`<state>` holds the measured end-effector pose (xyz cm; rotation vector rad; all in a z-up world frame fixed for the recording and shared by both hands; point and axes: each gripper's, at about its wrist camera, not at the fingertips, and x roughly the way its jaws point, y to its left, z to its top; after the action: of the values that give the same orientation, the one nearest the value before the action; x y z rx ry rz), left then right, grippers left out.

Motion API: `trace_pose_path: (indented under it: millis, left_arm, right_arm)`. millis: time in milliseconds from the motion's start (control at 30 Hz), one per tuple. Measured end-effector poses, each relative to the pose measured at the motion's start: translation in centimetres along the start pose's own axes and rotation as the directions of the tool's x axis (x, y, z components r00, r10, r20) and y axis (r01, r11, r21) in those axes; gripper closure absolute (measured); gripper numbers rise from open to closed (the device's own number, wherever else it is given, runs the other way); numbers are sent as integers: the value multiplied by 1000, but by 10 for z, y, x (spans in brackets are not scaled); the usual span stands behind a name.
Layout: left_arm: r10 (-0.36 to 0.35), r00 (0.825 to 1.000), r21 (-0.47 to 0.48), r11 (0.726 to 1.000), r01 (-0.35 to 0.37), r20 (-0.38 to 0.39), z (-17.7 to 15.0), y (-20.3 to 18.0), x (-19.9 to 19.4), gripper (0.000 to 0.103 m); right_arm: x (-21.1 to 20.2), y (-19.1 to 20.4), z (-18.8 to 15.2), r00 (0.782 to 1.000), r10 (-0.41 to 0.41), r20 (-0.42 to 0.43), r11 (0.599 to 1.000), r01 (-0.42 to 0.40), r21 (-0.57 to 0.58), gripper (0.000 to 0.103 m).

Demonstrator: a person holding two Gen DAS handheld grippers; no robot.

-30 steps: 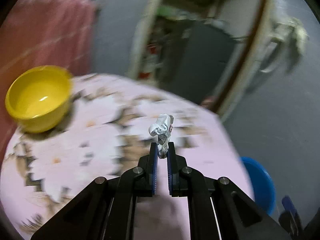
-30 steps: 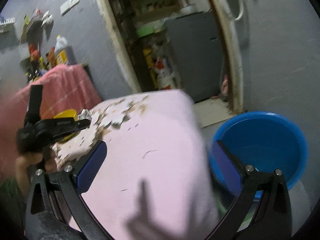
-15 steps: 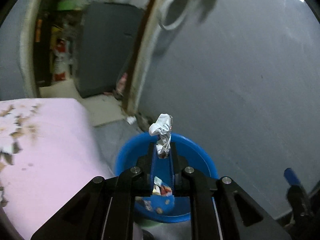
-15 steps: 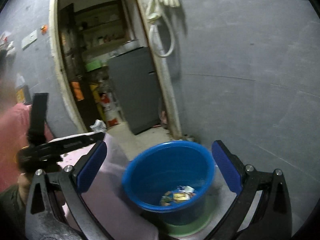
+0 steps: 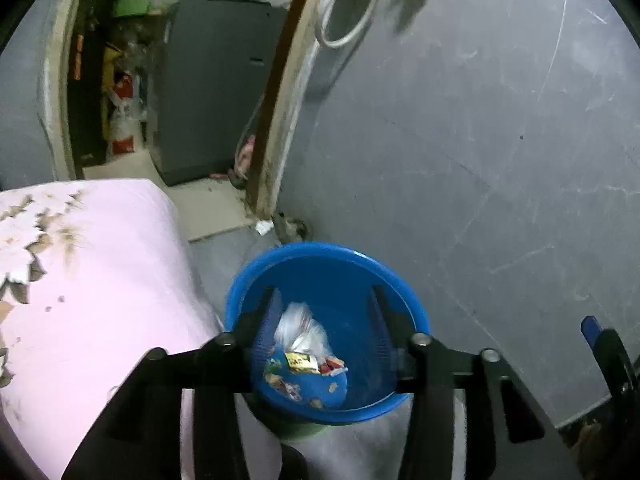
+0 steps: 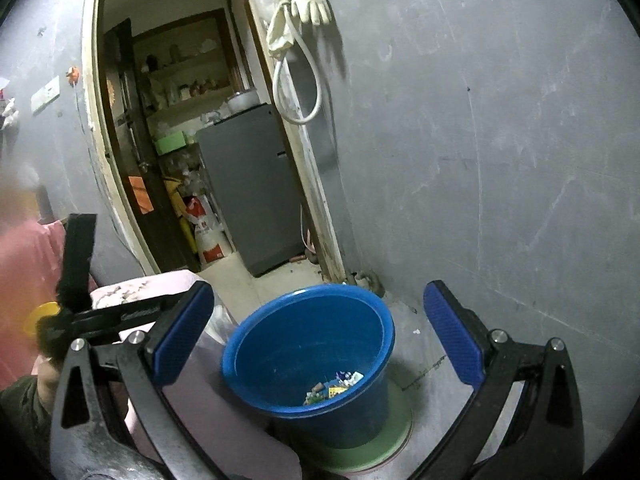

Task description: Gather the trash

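My left gripper [image 5: 324,304] hangs over the blue bucket [image 5: 320,249] with its jaws opening. The crumpled white paper [image 5: 301,328] is a blurred shape dropping free between the fingers, and no pad presses on it. Several small wrappers [image 5: 304,364] lie on the bucket's bottom. In the right wrist view the same bucket [image 6: 340,420] stands on the floor by the grey wall, wrappers [image 6: 336,384] inside. My right gripper [image 6: 319,291] is open and holds nothing, pointed at the bucket from a little further back.
The table with the pink floral cloth [image 5: 100,280] lies left of the bucket, close to its rim. A green disc [image 6: 400,432] sits under the bucket. Behind are a doorway with a grey cabinet [image 6: 248,184] and a hose and glove [image 6: 308,4] on the wall.
Both grippers swung from the table over to the bucket. My left gripper, shut on the crumpled paper until half a second ago, has opened, and the paper has dropped from its tips toward the bucket.
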<state>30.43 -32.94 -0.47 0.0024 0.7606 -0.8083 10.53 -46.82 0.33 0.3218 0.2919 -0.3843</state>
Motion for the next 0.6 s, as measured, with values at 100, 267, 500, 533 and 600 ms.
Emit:
trace_pose_path:
  millis: [100, 267, 500, 533, 600]
  left_arm:
    - [-2, 999, -15, 1000, 3, 37, 0, 2, -19, 61]
    - [28, 990, -25, 999, -25, 141, -8, -1, -72, 58]
    - [111, 956, -37, 994, -105, 271, -43, -3, -155, 28]
    - [129, 949, -40, 992, -123, 287, -50, -2, -167, 23]
    - [167, 934, -49, 986, -160, 316, -64, -2, -189, 16]
  right_arm:
    - [-9, 3, 4, 1000, 12, 17, 1000, -12, -6, 0]
    - [-34, 13, 8, 998, 33, 50, 999, -31, -31, 0]
    - [-71, 30, 4, 993, 80, 84, 994, -73, -76, 0]
    - [-78, 33, 1, 992, 90, 88, 993, -83, -83, 0]
    - [-88, 38, -5, 989, 112, 95, 990, -103, -97, 0]
